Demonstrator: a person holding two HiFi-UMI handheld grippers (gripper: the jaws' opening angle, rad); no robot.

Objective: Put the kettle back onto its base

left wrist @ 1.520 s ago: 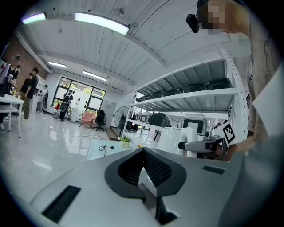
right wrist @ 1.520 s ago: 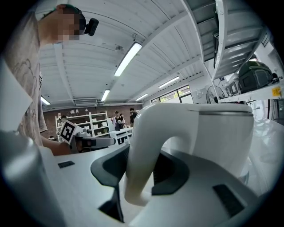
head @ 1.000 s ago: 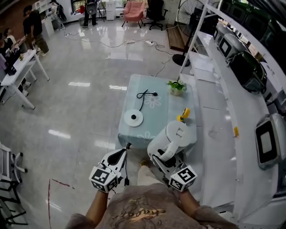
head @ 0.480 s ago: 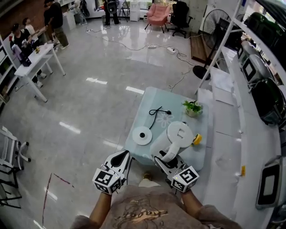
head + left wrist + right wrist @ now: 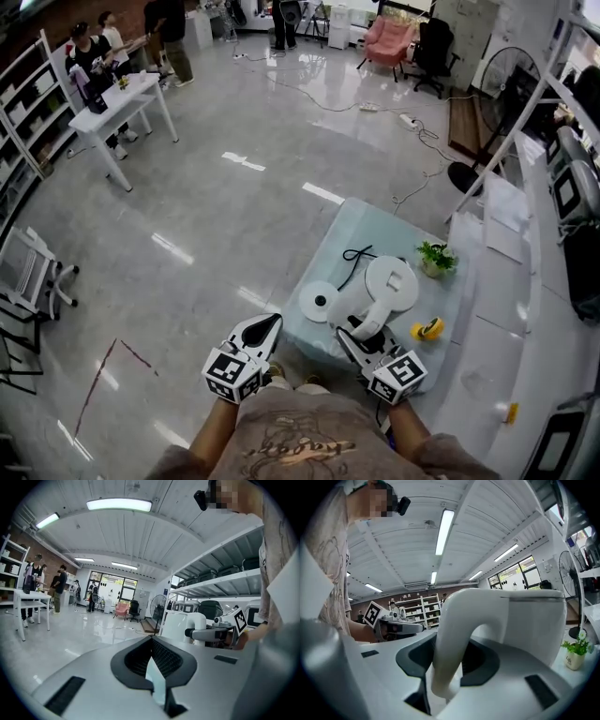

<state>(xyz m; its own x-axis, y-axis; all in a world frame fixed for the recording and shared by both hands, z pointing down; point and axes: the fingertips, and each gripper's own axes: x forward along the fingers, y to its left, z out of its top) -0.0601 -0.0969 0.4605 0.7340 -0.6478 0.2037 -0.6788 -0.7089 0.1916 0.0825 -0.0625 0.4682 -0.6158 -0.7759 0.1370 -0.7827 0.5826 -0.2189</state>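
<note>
Big open room with a glossy grey floor. A small table (image 5: 330,246) under a pale blue-green cloth stands just ahead of the person. Nearest, the left gripper (image 5: 261,330) hangs off the table's near left corner, jaws drawn together to a thin slit with nothing between them. To its right, the right gripper (image 5: 359,330) is clamped on the curved white handle of the kettle (image 5: 384,289); its own view shows the handle filling the space between the dark pads. The kettle is upright with its lid on, carried over the near part of the table. It sits immediately right of the round white base (image 5: 317,302), which lies bare on the cloth. How high the kettle rides I can't tell. Further back lie a yellow object (image 5: 428,328), a black cord (image 5: 356,255) and a small potted plant (image 5: 436,258). Shelving runs along the right, and people stand at a white desk (image 5: 122,94) far left. Step in hand, as I judge it: carrying the kettle in to the base. Next calls for a short shift left to centre it over the disc, then lowering it level until it seats before letting go.
</note>
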